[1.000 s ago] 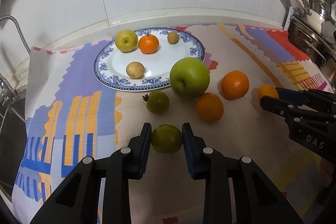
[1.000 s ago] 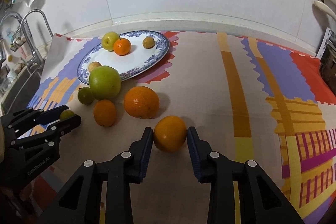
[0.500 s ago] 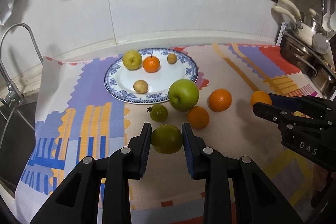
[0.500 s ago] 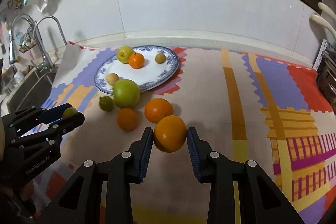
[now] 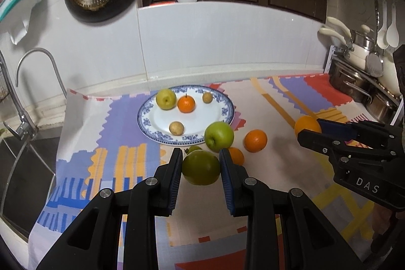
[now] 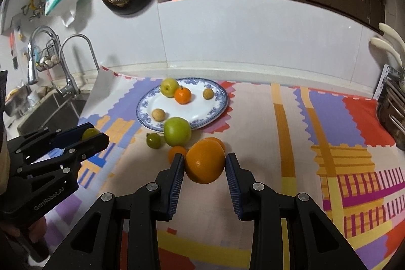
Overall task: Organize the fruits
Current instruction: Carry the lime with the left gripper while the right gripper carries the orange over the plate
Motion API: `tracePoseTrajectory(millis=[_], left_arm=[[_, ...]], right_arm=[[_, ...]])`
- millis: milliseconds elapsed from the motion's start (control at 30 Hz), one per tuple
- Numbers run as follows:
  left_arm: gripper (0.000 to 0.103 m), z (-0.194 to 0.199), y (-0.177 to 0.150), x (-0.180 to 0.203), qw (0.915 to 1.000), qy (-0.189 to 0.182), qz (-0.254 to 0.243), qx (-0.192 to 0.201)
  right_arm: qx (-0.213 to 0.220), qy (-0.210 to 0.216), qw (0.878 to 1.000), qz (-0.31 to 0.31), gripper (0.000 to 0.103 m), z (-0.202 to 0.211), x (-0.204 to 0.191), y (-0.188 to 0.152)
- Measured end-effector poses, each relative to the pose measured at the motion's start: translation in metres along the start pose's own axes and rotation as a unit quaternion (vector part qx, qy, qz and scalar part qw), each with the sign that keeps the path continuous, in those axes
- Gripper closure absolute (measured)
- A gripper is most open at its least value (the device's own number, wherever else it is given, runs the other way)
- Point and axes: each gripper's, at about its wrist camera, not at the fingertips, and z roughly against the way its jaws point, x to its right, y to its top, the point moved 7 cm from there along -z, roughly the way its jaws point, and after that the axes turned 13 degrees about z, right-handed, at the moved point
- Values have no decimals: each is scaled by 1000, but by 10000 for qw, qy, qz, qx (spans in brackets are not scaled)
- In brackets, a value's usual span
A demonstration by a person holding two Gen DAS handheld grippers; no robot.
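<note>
On the blue-rimmed plate (image 5: 229,106) four fruits already sit. The left gripper (image 5: 201,166) clamps a green fruit (image 5: 200,167) and the right gripper (image 6: 205,165) an orange (image 6: 205,161), both lifted above the mat; four more wait beside the plate.

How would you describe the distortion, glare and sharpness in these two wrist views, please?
Left wrist: fisheye bows the backsplash; dark vignette corners; the green fruit held in the left gripper is sharp. Right wrist: same bowing; soft glare on the orange held in the right gripper; the plate is slightly soft.
</note>
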Motion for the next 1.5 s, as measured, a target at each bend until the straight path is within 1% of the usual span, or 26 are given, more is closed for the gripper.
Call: tracePoseTrajectory(millis=[333,667,800,1033,1267,1500], left_arm=[[73,12,26,-7,9992,47,-34,401],[73,15,52,-20,9977,130,-29,658],[73,11,63,-25,9973,166,-29,716],[73,-7,80,-30,9966,269,-83,769],[73,-31,93,-32,9979,201,-3,612],[73,-58,101,-31,9981,303,-141,511]], right_arm=[[402,-13,9992,90,68,11,-9,30],[764,-21,9968,224,68,9,-16,63],[824,66,9963,240,68,4,-19,76],[785,233,9963,272,68,-15,-20,94],[706,411,9963,277,68,-39,-18,110],[573,518,9967,264,68,-67,-11,122]])
